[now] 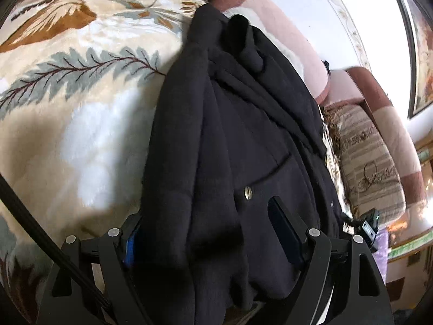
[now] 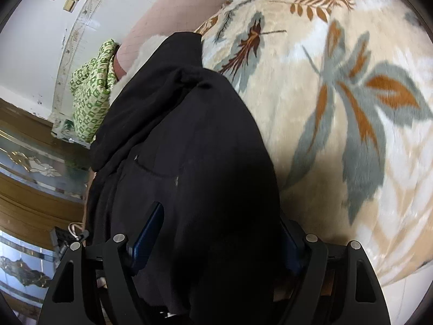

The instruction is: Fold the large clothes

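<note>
Black coat (image 1: 230, 140) lies bunched lengthwise on the leaf-print blanket (image 1: 81, 103), filling both the left gripper (image 1: 213, 233) and right gripper (image 2: 216, 233), jaws wide apart on each, striped cushion (image 1: 370, 168) and green patterned cloth (image 2: 92, 94) crowding the coat's edges.

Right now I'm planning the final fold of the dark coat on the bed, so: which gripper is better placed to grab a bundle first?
Probably left. The left gripper already straddles a thick bunched ridge of the dark coat, jaws wide. The right gripper also straddles cloth, but its fingers are largely buried in shadow.
</note>
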`<state>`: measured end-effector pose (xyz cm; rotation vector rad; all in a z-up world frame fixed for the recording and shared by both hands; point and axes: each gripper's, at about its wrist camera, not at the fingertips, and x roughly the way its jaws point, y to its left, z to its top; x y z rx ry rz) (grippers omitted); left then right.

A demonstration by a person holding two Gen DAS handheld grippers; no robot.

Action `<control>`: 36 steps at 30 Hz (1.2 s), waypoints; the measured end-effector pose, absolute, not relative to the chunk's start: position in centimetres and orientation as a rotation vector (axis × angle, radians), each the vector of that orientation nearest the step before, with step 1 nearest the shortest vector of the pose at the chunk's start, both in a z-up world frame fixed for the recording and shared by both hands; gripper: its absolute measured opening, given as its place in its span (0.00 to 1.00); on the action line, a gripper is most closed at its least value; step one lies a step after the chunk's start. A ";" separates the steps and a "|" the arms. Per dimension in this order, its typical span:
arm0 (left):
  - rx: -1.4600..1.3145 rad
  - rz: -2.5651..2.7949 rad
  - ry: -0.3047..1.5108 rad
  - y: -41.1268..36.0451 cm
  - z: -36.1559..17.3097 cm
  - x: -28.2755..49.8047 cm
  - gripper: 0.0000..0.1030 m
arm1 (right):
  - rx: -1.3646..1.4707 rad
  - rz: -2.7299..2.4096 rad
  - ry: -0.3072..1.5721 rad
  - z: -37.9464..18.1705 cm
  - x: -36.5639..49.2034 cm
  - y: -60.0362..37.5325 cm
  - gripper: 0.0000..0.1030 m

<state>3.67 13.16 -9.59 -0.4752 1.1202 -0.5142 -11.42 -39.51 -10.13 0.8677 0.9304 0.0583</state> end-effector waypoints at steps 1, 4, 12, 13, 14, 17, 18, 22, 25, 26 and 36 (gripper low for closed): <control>-0.475 -0.531 1.119 13.0 -9.5 3.3 0.77 | 0.876 0.074 0.939 -10.2 -11.6 -39.1 0.79; -0.479 -0.556 1.120 12.6 -9.8 2.6 0.77 | 0.857 0.114 0.973 -10.2 -12.1 -37.4 0.79; -0.487 -0.535 1.109 12.3 -10.1 1.7 0.77 | 0.744 0.145 1.026 -10.1 -12.2 -32.9 0.65; -0.489 -0.528 1.109 12.3 -10.2 1.7 0.78 | 0.737 0.143 1.026 -10.2 -12.0 -32.7 0.64; -0.488 -0.523 1.110 12.2 -10.2 1.8 0.78 | 0.740 0.141 1.024 -10.2 -12.1 -32.7 0.64; -0.444 -0.476 1.114 11.6 -9.9 1.8 0.77 | 0.776 0.140 1.010 -10.5 -11.9 -33.0 0.63; -0.423 -0.453 1.113 11.4 -9.8 1.7 0.72 | 0.783 0.135 1.005 -10.5 -12.0 -33.0 0.60; -0.255 -0.262 1.082 10.5 -8.4 0.7 0.17 | 0.767 0.090 0.976 -10.3 -12.8 -33.0 0.28; -0.171 -0.199 1.023 9.9 -6.4 -0.5 0.16 | 0.718 0.090 0.922 -8.4 -13.3 -32.3 0.20; -0.132 -0.180 1.000 9.6 -5.6 -0.9 0.16 | 0.718 0.099 0.899 -7.7 -13.5 -32.2 0.19; 0.139 -0.043 0.905 6.0 -4.0 -2.3 0.16 | 0.655 0.097 0.867 -5.9 -13.1 -31.4 0.18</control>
